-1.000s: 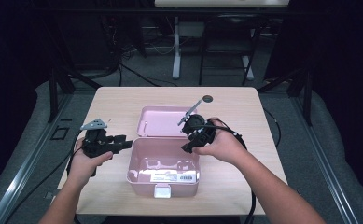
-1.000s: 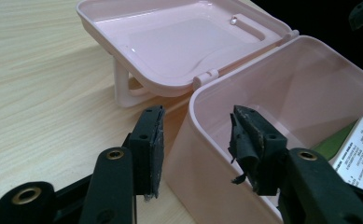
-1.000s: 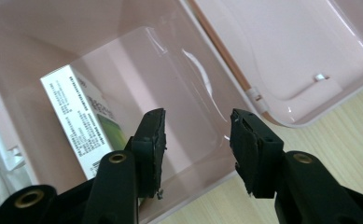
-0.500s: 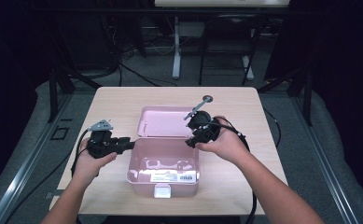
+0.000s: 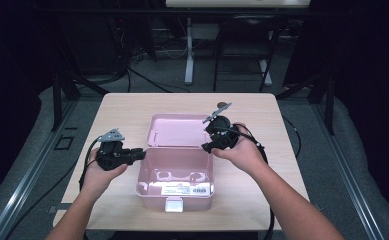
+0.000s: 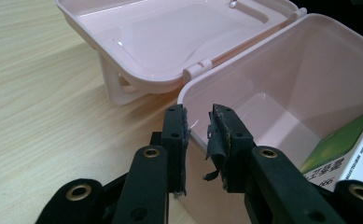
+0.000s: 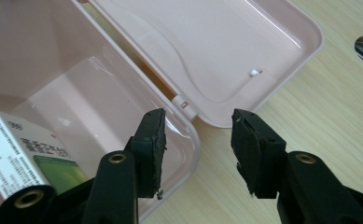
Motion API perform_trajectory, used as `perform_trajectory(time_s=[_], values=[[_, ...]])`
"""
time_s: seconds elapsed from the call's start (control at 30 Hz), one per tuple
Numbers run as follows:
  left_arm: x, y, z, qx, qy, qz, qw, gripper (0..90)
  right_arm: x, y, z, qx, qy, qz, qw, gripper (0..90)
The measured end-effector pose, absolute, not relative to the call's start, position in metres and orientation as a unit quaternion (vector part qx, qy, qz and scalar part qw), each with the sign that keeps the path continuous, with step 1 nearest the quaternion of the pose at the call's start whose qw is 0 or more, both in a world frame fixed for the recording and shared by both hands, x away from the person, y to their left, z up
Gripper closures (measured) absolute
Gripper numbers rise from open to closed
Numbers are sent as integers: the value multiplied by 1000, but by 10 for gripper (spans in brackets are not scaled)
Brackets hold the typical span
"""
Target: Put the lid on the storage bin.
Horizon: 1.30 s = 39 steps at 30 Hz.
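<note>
We count one pink plastic box (image 5: 177, 167), two claws, two hands and one light wood-grain worktop (image 5: 127, 107).

The box sits near the centre of the worktop, toward its 6 o'clock edge. It is rectangular with rounded corners, smooth and glossy. Its hinged lid (image 5: 177, 130) lies swung fully open, flat at the 12 o'clock side of the tub. A pale latch tab (image 5: 173, 204) sits on the front wall at 6 o'clock.

Inside the tub we see one white printed carton with a green patch (image 7: 27, 151), lying against the front wall. In the high view a moulded insert with round cut-outs shows beside it; we cannot tell how many cut-outs.

Left claw (image 6: 198, 140): black, two flat jaws with worn, peeling pad lining. The jaws stand a narrow gap apart, straddling the tub's rim at its 9 o'clock wall; whether they touch the rim we cannot tell. In the high view it sits at 9 o'clock of the box in the left hand (image 5: 99, 172).

Right claw (image 7: 195, 140): black, jaws spread wide, nothing between them, poised over the tub's corner by the hinge at about 2 o'clock. The right hand (image 5: 242, 150) carries it.

One dark round hole (image 5: 224, 105) lies in the worktop at 12 o'clock, beyond the lid.
</note>
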<state>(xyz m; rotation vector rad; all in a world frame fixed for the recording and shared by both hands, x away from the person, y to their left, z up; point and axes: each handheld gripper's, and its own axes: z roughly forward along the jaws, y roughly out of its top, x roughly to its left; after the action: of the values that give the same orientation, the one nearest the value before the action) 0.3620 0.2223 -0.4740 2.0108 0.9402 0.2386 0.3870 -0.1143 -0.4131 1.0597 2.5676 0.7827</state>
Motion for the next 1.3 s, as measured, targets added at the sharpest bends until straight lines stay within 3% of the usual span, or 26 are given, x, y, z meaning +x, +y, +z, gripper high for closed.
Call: perform_trajectory(time_s=[1.3], values=[[362,222,-477,804,383,97,445,745,447,-127,-444,473,819,286,155,563]])
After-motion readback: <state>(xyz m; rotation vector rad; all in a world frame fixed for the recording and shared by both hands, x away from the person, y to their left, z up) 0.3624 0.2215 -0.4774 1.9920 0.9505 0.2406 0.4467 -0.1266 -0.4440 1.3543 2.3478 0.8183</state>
